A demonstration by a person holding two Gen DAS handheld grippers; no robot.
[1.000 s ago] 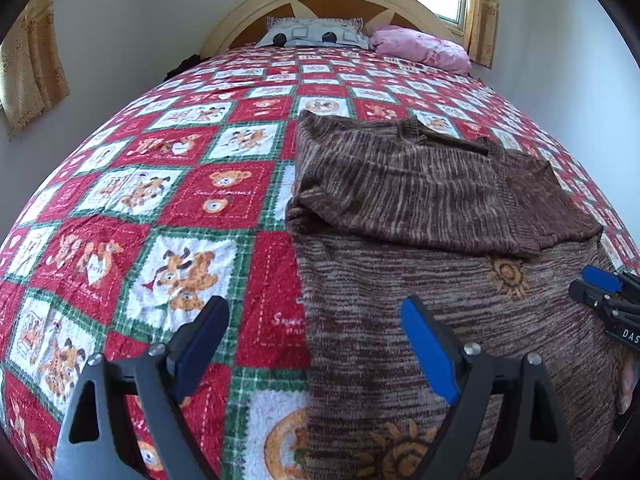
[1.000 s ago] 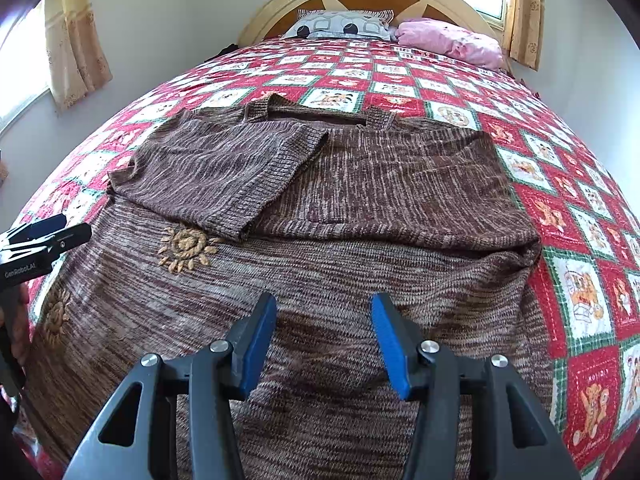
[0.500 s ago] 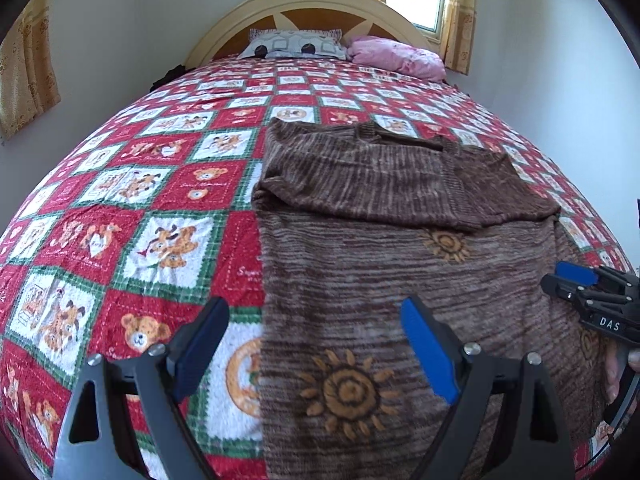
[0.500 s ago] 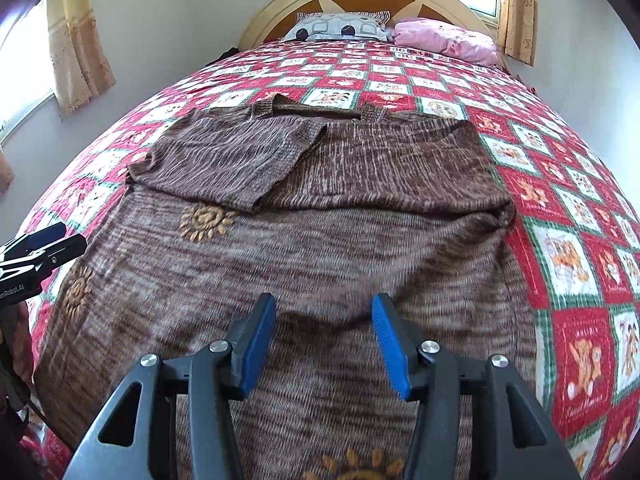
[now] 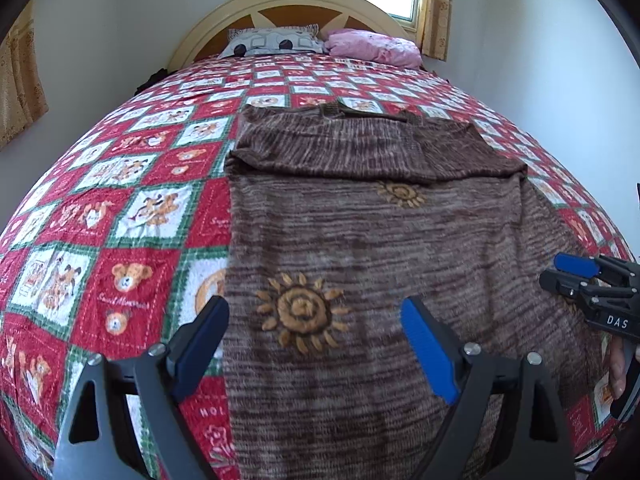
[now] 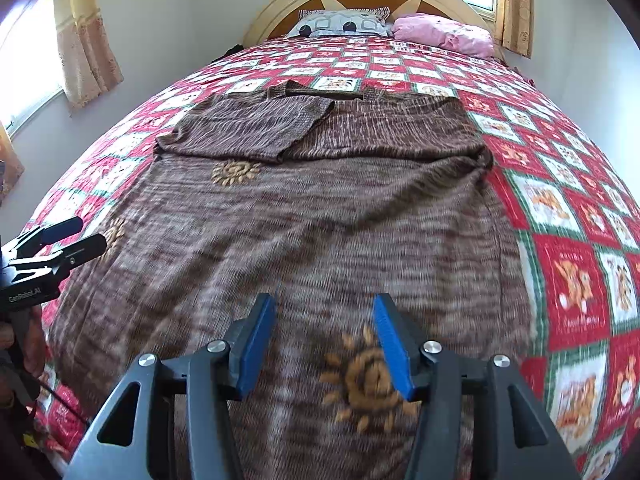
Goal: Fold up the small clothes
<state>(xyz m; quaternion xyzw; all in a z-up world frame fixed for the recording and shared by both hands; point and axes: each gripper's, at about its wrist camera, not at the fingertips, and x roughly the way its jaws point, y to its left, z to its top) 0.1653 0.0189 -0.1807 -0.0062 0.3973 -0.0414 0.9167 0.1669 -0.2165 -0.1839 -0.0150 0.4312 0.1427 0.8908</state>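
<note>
Both grippers empty: left gripper [image 5: 314, 350] wide open, right gripper [image 6: 324, 350] fingers just opening, nothing between. Brown knit sweater [image 5: 380, 240] flat on bed [image 5: 120, 208], sleeves folded in; soft, limp, so pinch hem corners

Bright window daylight; fisheye-curved edges, dark corners, blurred foreground.

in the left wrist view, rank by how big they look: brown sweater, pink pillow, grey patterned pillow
1. brown sweater, by far the largest
2-3. pink pillow and grey patterned pillow look about alike; both lie far off, so unranked
</note>
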